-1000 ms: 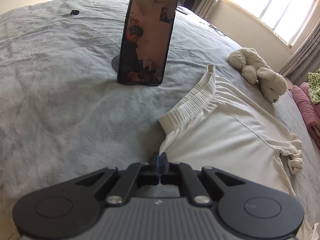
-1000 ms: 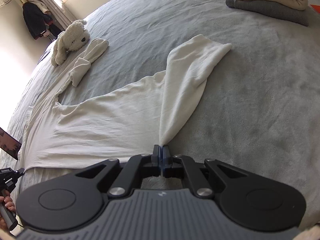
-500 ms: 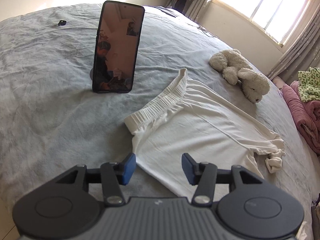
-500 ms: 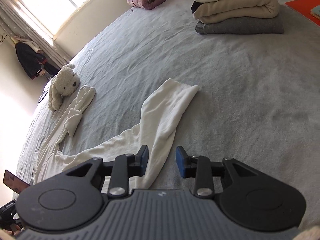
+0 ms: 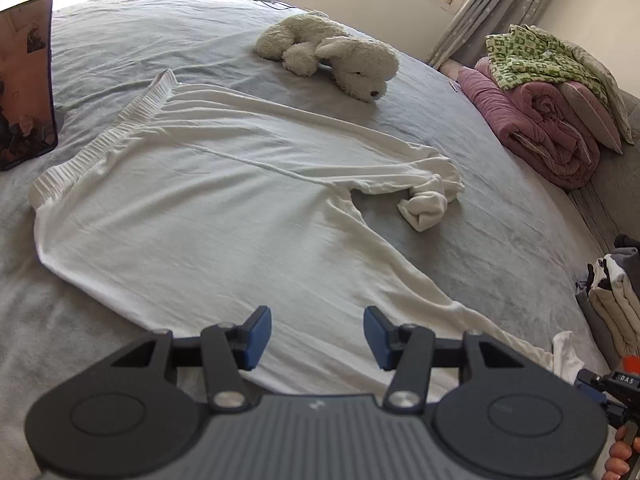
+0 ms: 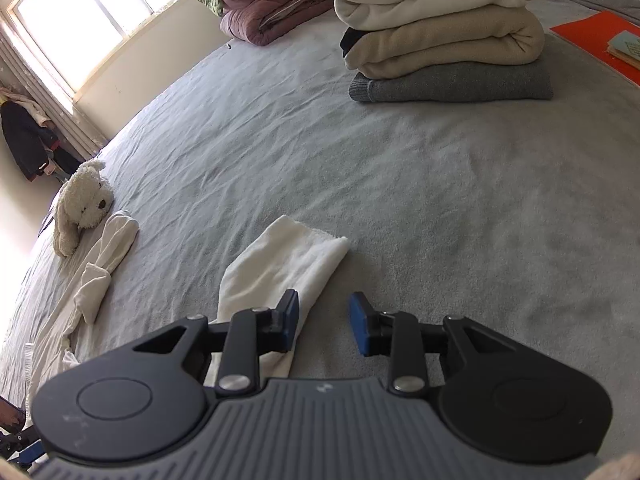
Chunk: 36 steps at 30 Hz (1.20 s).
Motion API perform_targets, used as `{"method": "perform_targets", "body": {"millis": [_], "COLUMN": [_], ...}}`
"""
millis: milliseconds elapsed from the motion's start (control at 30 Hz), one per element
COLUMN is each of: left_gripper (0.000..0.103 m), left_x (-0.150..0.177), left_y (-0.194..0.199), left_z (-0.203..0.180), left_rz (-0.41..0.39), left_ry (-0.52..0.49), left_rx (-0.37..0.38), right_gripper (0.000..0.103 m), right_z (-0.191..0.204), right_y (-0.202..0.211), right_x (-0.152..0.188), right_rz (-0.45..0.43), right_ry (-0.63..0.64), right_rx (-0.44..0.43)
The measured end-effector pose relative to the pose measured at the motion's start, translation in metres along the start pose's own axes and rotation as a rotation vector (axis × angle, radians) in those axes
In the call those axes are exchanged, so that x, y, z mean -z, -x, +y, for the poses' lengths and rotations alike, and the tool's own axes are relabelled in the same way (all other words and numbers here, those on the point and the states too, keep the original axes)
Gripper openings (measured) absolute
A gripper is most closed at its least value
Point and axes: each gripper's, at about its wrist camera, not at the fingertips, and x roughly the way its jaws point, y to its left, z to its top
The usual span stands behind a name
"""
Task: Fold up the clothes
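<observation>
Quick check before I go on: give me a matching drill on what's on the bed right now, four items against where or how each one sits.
Items:
1. white pants
2. plush dog
3. folded stack of clothes
4. phone

Places or states:
A. standing upright beside the waistband
B. piled neatly at the far side of the bed, grey knit at the bottom
C. spread flat with one leg end bunched up
D. lying on its side beyond the far leg

Pairs: 1-C, 2-D, 3-B, 4-A
</observation>
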Motion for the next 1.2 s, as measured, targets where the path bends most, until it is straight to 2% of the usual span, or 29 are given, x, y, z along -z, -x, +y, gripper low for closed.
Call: {"method": "perform_targets", "body": {"millis": [100, 367, 600, 733, 833, 967, 1200], "left_gripper": [0.052, 0.052, 0.052, 0.052, 0.052, 0.052, 0.052], "left_x": [0.004, 0.014, 0.026, 0.034, 0.038, 0.039, 0.040], "left_y": [-0.007, -0.025, -0.039, -0.045, -0.046, -0.047, -0.047], "left_z": [-0.018, -0.065, -0.097, -0.106, -0.110, -0.110, -0.112], "left_rz": [0.015, 0.058, 0.107, 0.131, 0.133, 0.132, 0.134], "left_ry": [-0.045, -0.134, -0.209, -0.250, -0.278, -0.289, -0.300], "left_rx": [0.039, 0.123, 0.215, 0.225, 0.223, 0.216, 0.215], "right_gripper": [0.024, 0.018, 0.018, 0.019, 0.020, 0.022, 0.022], "right_z": [0.008, 0.031, 0.030, 0.022, 0.013, 0.004, 0.009], "right_y": [-0.008, -0.026, -0.041, -0.025, -0.013, -0.010, -0.020], "right_x": [-0.005, -0.014, -0.019, -0.027, -0.032, -0.029, -0.013], "right_rz": [0.006, 0.008, 0.067, 0.023, -0.016, 0.017, 0.108], "right_ry": [0.021, 0.073, 0.065, 0.047, 0.033, 0.031, 0.057], "right_rx": [-0.014, -0.028, -0.170, -0.181, -0.152, -0.113, -0.115]}}
